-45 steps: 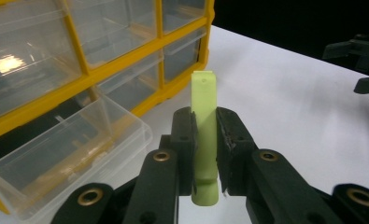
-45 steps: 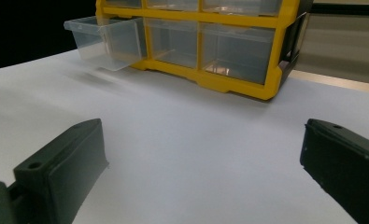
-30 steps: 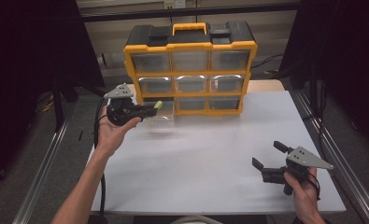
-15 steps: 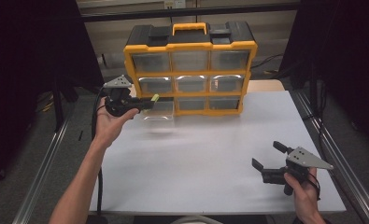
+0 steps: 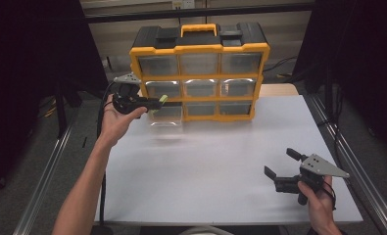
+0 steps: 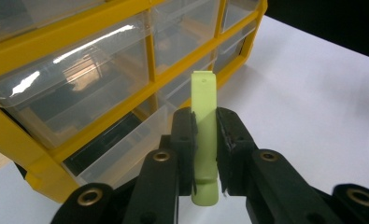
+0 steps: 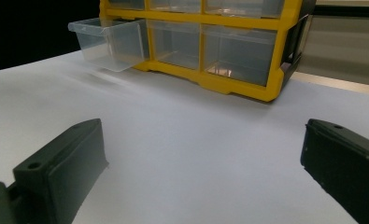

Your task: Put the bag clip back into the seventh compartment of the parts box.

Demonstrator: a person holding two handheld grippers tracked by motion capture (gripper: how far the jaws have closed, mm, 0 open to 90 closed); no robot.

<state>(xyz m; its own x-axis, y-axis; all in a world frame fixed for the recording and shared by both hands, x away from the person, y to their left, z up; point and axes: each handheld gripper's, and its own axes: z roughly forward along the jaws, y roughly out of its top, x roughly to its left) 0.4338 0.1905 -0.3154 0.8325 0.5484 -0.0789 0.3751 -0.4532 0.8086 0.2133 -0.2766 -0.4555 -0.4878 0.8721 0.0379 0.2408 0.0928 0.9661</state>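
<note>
A yellow and black organizer (image 5: pixel 200 73) with clear drawers stands at the back of the white table (image 5: pixel 220 161). Its bottom left drawer (image 5: pixel 165 115) is pulled out; in the right gripper view that open drawer (image 7: pixel 108 43) juts from the cabinet's corner. My left gripper (image 5: pixel 157 102) is held above the open drawer, shut on a pale green flat clip-like piece (image 6: pixel 204 135) whose tip sticks out past the jaws toward the cabinet (image 6: pixel 79 84). My right gripper (image 5: pixel 280 165) rests near the table's front right, open, with nothing between its fingers (image 7: pixel 65 163).
Metal rails (image 5: pixel 49 166) run along both table sides, with dark space beyond them. A person's forearm (image 5: pixel 90 181) reaches from the bottom left up to the left gripper. White tabletop lies between the cabinet and the right gripper.
My left gripper has moved a little away from me and toward the cabinet with the green piece in it. The right gripper has stayed where it was.
</note>
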